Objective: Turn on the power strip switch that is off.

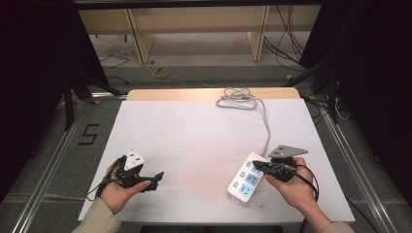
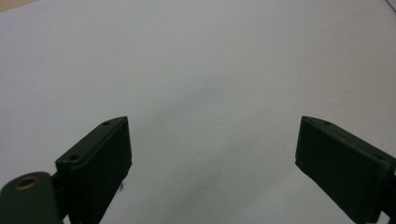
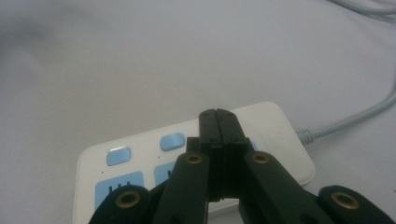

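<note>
Desk (image 1: 194, 141) bare across middle & left, free to pass. Obstacles: power strip (image 1: 247, 178) front right, its cable (image 1: 266, 127) running to a coil (image 1: 237, 99) at the far edge.

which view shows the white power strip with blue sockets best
The high view: the whole white power strip with blue sockets and its grey cable lie in sight. The right gripper view shows one end close up, partly behind the shut right gripper. The left gripper view gives white tabletop.

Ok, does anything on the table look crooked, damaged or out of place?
Nothing damaged or spilled. The white power strip lies at a slant near the table's front edge, its grey cable trailing to a loose coil at the far edge.
</note>
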The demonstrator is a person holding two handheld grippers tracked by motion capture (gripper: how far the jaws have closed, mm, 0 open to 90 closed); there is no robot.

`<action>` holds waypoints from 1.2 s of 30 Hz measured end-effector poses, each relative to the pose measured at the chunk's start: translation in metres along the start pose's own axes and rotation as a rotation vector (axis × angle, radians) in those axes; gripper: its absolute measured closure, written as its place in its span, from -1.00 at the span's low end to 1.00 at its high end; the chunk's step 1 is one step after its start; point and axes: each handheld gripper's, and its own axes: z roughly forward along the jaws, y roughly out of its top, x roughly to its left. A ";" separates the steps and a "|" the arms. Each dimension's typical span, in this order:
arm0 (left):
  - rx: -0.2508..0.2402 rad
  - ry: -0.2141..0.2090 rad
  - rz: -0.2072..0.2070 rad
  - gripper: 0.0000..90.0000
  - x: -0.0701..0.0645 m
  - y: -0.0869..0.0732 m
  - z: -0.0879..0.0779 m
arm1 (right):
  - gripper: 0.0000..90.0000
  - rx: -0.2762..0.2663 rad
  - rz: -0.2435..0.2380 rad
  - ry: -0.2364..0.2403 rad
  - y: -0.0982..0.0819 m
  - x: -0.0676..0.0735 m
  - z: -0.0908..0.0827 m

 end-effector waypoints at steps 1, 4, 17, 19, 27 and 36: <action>-0.001 0.000 0.000 -0.77 0.000 0.000 0.000 | 1.00 0.002 0.000 0.001 0.000 0.000 0.000; 0.000 0.000 0.000 -0.77 0.000 0.000 0.000 | 1.00 0.004 -0.003 0.004 0.001 0.001 0.001; 0.000 0.000 0.002 -0.77 0.000 0.000 0.000 | 1.00 0.015 -0.015 0.011 0.004 0.004 0.006; 0.001 0.000 0.003 -0.77 0.000 0.000 0.000 | 1.00 0.018 -0.014 0.014 0.004 0.004 0.006; 0.000 0.000 0.003 -0.77 0.000 0.000 0.000 | 1.00 0.035 -0.018 0.023 0.006 0.006 0.009; 0.001 0.000 0.003 -0.77 0.000 0.000 0.000 | 1.00 0.053 -0.021 0.030 0.007 0.007 0.012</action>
